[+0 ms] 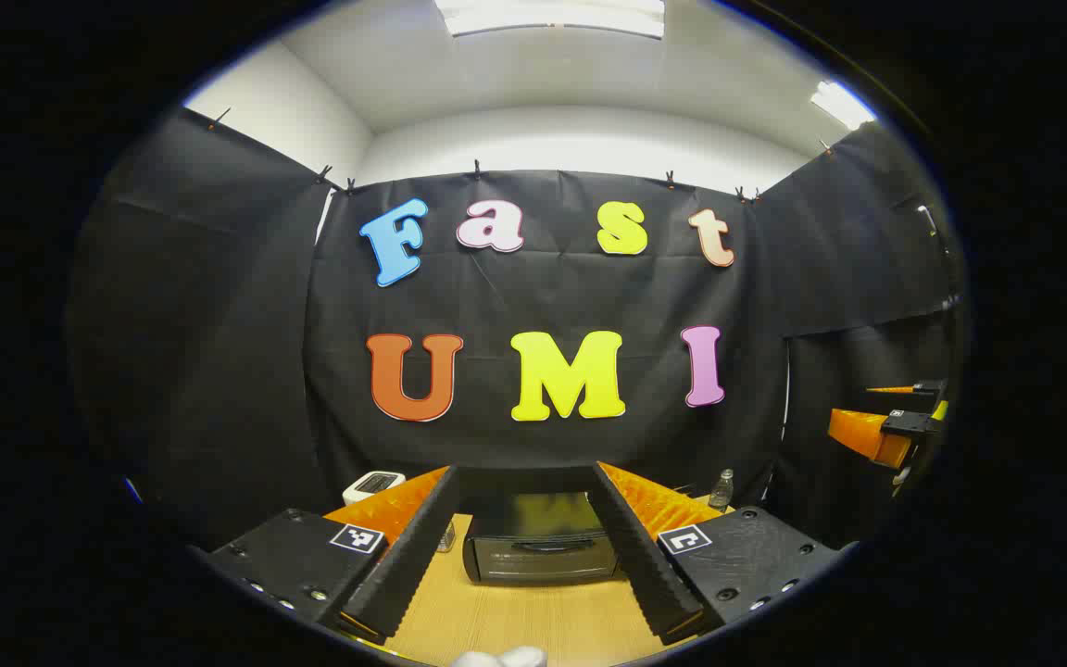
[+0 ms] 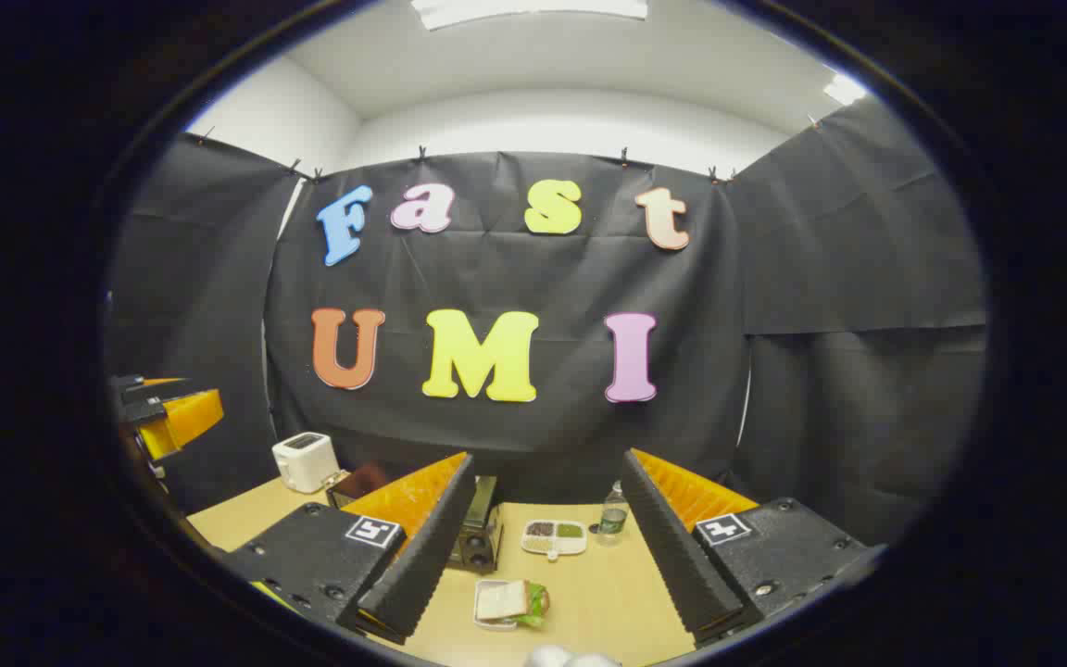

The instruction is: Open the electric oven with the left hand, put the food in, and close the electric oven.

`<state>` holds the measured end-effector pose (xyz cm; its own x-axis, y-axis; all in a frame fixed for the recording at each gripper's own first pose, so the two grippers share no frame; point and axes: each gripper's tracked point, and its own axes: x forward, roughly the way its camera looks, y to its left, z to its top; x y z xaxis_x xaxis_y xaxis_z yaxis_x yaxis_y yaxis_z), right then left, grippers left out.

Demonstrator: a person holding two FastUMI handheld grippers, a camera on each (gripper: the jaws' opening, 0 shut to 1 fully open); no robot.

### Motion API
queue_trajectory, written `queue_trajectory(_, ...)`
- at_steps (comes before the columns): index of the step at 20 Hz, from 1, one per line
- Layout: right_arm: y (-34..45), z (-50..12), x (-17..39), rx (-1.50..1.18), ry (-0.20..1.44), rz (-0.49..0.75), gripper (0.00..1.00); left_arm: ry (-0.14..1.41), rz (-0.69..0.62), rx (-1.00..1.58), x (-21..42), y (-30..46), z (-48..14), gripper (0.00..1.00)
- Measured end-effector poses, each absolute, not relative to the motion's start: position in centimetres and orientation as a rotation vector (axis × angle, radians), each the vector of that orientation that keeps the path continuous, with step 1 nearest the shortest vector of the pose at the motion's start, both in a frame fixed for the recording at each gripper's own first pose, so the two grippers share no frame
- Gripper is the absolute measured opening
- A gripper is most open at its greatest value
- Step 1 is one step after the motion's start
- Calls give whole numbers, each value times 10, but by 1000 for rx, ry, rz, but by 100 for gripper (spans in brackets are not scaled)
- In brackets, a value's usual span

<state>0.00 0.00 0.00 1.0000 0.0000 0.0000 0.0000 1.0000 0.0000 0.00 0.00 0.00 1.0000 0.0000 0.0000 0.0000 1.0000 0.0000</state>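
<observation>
So far both the left tongs (image 1: 533, 547) and right tongs (image 2: 541, 547) hang spread and empty above the counter (image 2: 608, 593), and the likeliest slip is the left missing the shut oven's (image 1: 541, 548) slim far handle while the sandwich (image 2: 508, 602) waits near.

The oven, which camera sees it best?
The left gripper view: the electric oven sits straight ahead between that gripper's open fingers, its dark door and handle facing the camera. In the right gripper view the oven is mostly hidden behind a finger, seen from the side.
</observation>
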Motion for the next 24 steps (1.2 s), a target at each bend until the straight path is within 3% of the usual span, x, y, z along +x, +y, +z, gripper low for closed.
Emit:
queue_trajectory(15,2,-1,0,-2,-9,-9,90,8,3,4,4,9,-9,92)
queue_trajectory(24,-17,-6,17,-5,-9,32,90,43,-8,-9,59,-15,-61,92)
